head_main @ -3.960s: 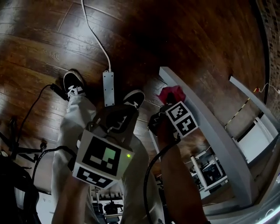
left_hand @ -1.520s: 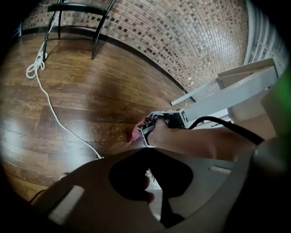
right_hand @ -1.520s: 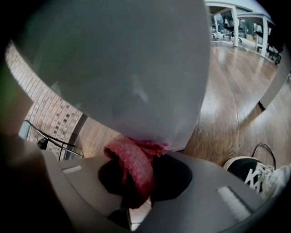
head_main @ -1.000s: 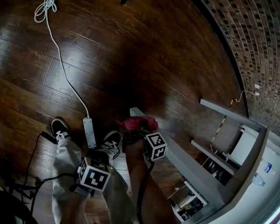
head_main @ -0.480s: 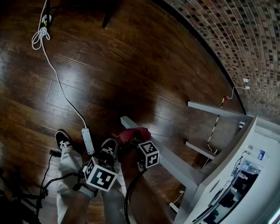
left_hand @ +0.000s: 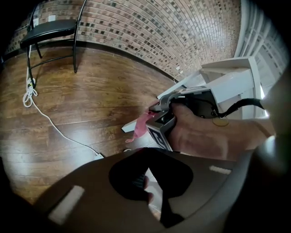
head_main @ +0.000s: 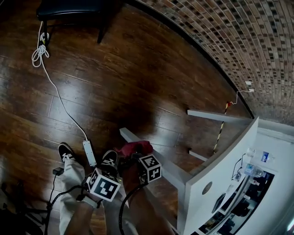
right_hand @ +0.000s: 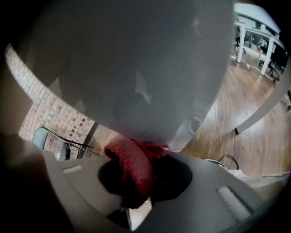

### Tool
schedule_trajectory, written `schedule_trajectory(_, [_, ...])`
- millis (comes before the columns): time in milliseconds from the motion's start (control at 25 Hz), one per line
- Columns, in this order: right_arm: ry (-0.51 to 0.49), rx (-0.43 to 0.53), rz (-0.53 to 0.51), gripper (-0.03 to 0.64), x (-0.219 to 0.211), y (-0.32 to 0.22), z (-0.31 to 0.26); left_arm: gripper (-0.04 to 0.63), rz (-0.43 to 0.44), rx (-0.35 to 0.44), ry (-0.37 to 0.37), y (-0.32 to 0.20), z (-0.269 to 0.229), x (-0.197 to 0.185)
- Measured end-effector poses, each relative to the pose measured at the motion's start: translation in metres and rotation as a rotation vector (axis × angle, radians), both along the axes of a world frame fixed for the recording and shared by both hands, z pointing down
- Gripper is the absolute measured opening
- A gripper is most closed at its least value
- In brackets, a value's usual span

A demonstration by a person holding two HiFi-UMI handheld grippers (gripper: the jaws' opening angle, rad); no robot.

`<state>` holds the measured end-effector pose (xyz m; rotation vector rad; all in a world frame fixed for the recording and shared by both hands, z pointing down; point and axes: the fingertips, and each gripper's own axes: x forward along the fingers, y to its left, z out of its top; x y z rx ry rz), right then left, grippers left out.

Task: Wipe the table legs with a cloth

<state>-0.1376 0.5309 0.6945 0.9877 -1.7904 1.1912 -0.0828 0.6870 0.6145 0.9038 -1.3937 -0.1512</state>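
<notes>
Cloth [head_main: 133, 148], red and bunched, sits clamped in the closed jaws of the right gripper [head_main: 137, 156], pressed against the slanted white table leg [head_main: 177, 170] near its foot on the dark plank floor [head_main: 138, 78]. The left gripper [left_hand: 146, 175] hangs just beside it, jaws together on nothing. A white cable [head_main: 57, 98] crosses the floor to a power strip [head_main: 88, 153], and a black chair [head_main: 69, 7] stands by the small-brick wall [head_main: 239, 41].
</notes>
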Motion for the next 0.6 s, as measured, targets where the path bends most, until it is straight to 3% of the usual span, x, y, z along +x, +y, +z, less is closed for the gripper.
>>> schedule_trajectory(280, [-0.001,-0.001,0.008,0.069,0.000,-0.001,-0.040,0.002,0.051,-0.027,-0.080,-0.003,-0.040,-0.020])
schedule_trajectory(600, [-0.014,-0.003,0.017,0.069,-0.002,-0.001,-0.079,0.002,0.054,-0.039,-0.115,0.010,-0.076,-0.036])
